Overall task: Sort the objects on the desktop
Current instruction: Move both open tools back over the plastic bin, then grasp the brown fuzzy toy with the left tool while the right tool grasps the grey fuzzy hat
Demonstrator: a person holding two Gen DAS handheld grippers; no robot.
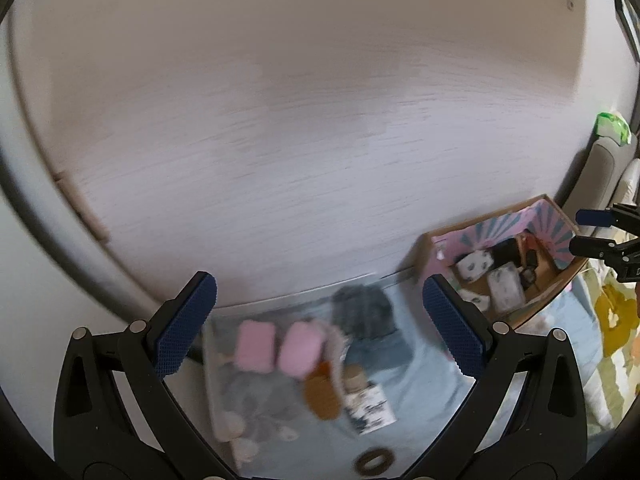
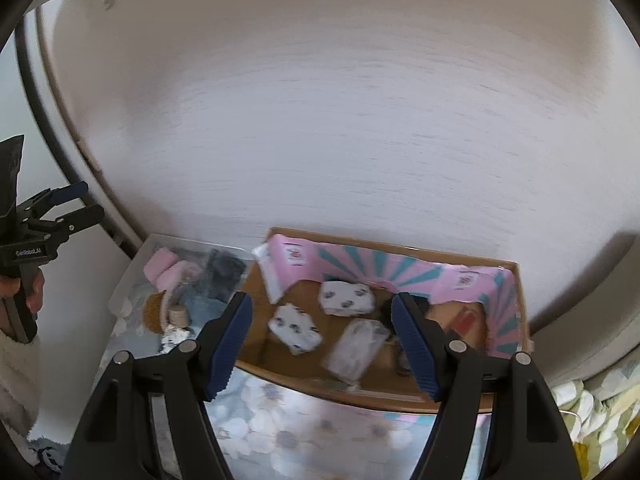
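My left gripper [image 1: 320, 320] is open and holds nothing. It hangs above a clear bin [image 1: 212, 384] with two pink pads [image 1: 276, 346], a grey cloth [image 1: 362, 312], a brown piece [image 1: 322, 394] and a small bottle [image 1: 356, 378]. My right gripper [image 2: 324, 344] is open too, with nothing between its fingers, over a cardboard box [image 2: 360, 394] lined in pink and teal. Two white patterned pouches [image 2: 346, 298] and a clear packet [image 2: 356, 346] lie inside, with dark items beside them. Each gripper shows at the edge of the other view: right gripper [image 1: 586, 232], left gripper [image 2: 80, 202].
Both containers sit on a floral cloth [image 2: 304, 436] against a pale wall [image 2: 320, 120]. A brown ring [image 1: 374, 460] lies on the cloth near the bin. A person's hand [image 2: 24, 292] in a white fluffy sleeve holds the left gripper. Yellow patterned fabric [image 1: 616, 320] lies to the right.
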